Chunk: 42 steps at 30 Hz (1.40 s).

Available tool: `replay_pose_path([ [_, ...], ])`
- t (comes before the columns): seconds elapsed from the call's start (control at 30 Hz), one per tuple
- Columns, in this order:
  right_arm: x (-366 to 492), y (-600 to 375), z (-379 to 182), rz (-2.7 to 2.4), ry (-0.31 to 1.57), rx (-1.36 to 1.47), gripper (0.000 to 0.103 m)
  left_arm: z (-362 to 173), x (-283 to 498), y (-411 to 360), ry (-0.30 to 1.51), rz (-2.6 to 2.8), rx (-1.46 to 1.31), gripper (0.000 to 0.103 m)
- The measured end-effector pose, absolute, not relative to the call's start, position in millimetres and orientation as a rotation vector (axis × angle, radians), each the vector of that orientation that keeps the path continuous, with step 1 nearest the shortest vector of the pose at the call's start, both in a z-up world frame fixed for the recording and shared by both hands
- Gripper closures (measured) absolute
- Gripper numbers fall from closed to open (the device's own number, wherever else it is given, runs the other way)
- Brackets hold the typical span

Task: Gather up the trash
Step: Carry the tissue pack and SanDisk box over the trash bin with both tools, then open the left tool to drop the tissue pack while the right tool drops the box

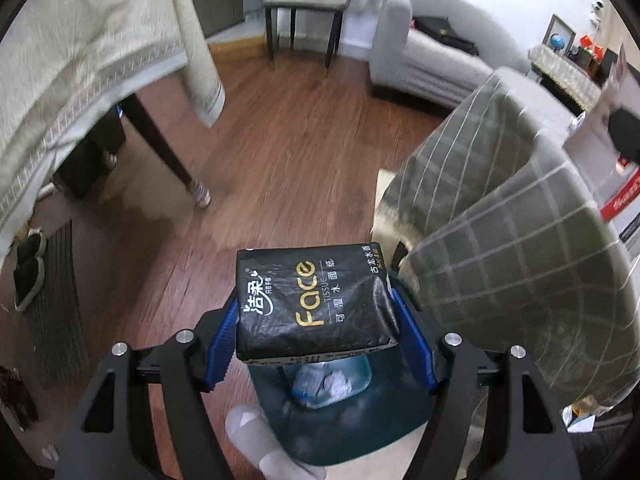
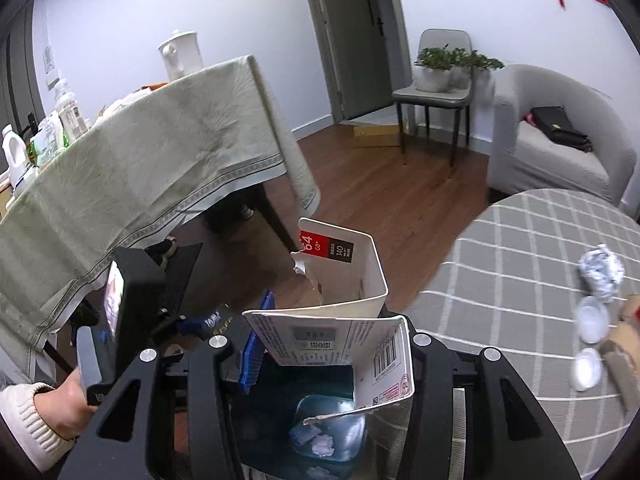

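My left gripper is shut on a black "Face" tissue pack and holds it right above a dark teal trash bin. The bin holds crumpled white paper. My right gripper is shut on a torn white cardboard box above the same bin, with paper scraps inside. The left gripper shows at the left of the right wrist view. A crumpled foil ball and two white lids lie on the checked round table.
A dining table with a cream cloth stands to the left, with bottles and a white jug on it. A grey chair with potted plants and a grey sofa stand at the back. The floor is wood.
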State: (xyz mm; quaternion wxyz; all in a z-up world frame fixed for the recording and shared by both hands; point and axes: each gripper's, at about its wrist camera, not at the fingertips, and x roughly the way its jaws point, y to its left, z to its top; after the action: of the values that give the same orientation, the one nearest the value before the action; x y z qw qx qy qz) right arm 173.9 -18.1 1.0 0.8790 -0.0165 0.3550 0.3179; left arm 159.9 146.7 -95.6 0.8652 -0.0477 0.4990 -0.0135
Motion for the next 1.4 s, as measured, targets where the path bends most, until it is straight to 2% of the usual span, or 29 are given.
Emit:
replay_pose_path([
  [0.27,178,15,-15,0.691,0.786,-0.091,0.055,-137,150,152,1.193,-0.088,-0.056,0.029],
  [0.57,185,34,-38,0.698,0.855,-0.114,0.055,-148,136,151,1.208,-0.148,0.024,0.017],
  [0.67,186,41,-43,0.701,0.870,-0.119,0.055,-146,135,158,1.208,-0.140,0.016,0.016],
  [1.13,185,61,-94,0.686,1.013,-0.194,0.055,-76,133,205,0.990,0.015,-0.106,0.037],
  [1.4,175,69,-129,0.685,1.097,-0.277,0.055,-38,134,207,0.882,0.000,-0.167,0.042],
])
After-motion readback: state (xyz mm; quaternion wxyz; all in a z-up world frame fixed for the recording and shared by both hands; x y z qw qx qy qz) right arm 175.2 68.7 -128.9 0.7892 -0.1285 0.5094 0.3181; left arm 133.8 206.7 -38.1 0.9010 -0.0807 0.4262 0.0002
